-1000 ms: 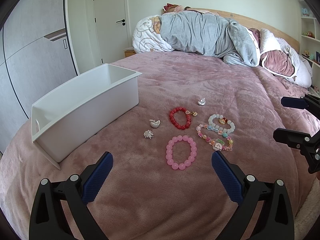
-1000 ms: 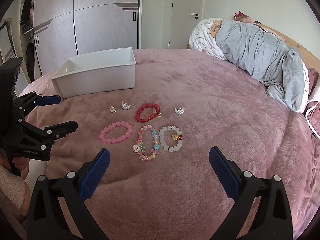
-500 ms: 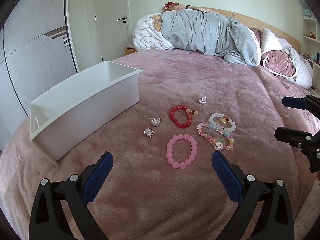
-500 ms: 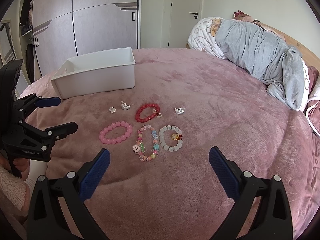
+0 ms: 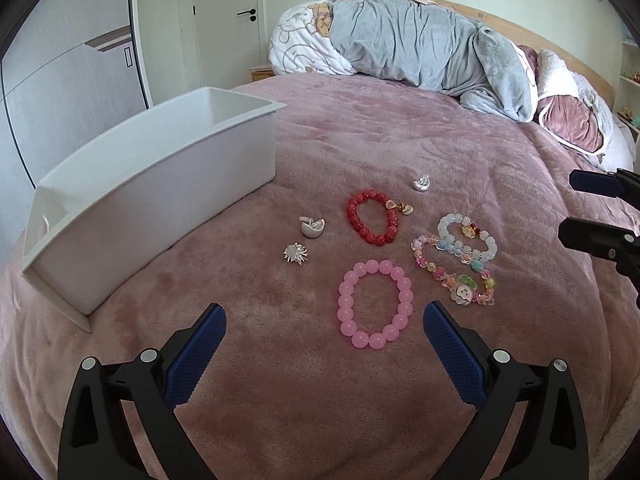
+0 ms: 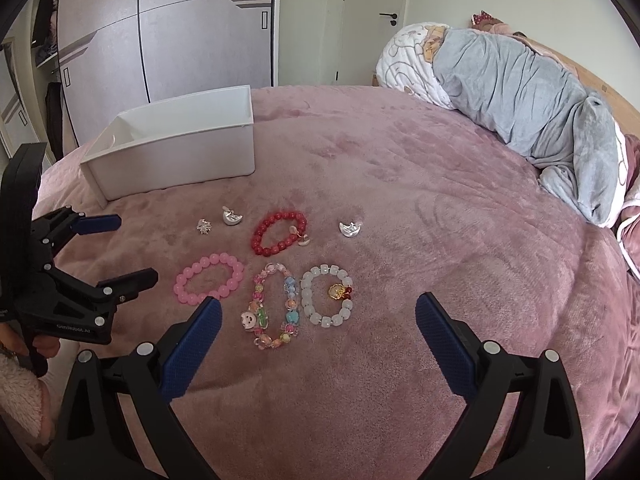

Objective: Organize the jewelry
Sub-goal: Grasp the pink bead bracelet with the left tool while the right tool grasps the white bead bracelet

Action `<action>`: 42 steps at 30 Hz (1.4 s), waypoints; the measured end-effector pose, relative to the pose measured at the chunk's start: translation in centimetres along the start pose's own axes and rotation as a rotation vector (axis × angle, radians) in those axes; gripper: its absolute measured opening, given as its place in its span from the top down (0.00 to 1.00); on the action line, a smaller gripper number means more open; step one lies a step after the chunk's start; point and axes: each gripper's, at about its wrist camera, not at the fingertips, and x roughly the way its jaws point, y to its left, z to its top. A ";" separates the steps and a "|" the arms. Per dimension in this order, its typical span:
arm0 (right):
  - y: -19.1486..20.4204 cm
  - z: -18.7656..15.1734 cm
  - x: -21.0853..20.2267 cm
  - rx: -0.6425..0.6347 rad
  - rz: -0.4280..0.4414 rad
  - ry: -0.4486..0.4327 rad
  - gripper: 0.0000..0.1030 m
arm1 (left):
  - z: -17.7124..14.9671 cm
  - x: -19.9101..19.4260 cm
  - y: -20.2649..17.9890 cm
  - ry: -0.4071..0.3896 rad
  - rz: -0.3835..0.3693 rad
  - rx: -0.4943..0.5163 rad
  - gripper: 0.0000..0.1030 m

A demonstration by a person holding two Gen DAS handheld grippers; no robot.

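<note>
Both grippers have eased down and in toward the jewelry; the right gripper (image 6: 318,316) jaws have just been closing slightly, nothing between them.

Left gripper (image 5: 324,326) stands wide and empty, its ribbed blue pads (image 5: 196,354) short of the glossy pink bead bracelet (image 5: 375,304) at its 12 o'clock. Beyond lie the red bead bracelet (image 5: 372,217), the multicoloured charm bracelet (image 6: 272,306) touching the frosted white bracelet (image 6: 327,298), and small silver charms (image 5: 312,227); the rigid white plastic bin (image 5: 160,200) sits at 10 o'clock. Risks: smooth round beads could roll out of a pinch, touching bracelets could drag together, tiny charms could sink into the plush pink blanket (image 5: 400,140).
</note>
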 end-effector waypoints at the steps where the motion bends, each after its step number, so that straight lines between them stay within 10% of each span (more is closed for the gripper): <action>1: -0.3 0.3 0.7 0.014 0.011 0.017 0.15 | 0.1 0.5 0.2 0.011 -0.006 -0.009 0.03; 13: -2.5 1.1 10.5 0.055 -0.025 0.194 0.49 | 1.0 5.8 0.9 0.082 -0.023 -0.023 0.05; 16: -3.1 0.8 12.2 0.081 -0.016 0.229 0.54 | 0.8 7.1 0.5 0.138 -0.026 0.008 0.34; 22: -2.9 0.5 13.6 0.070 0.007 0.258 0.60 | 0.5 8.1 0.2 0.159 -0.028 0.010 0.39; 30: -2.8 0.2 13.6 0.098 0.069 0.262 0.80 | -0.1 8.3 -1.5 0.169 -0.100 0.064 0.84; 42: -4.0 0.8 10.5 0.185 0.113 0.184 0.80 | 0.4 6.3 -0.2 0.129 -0.202 -0.024 0.84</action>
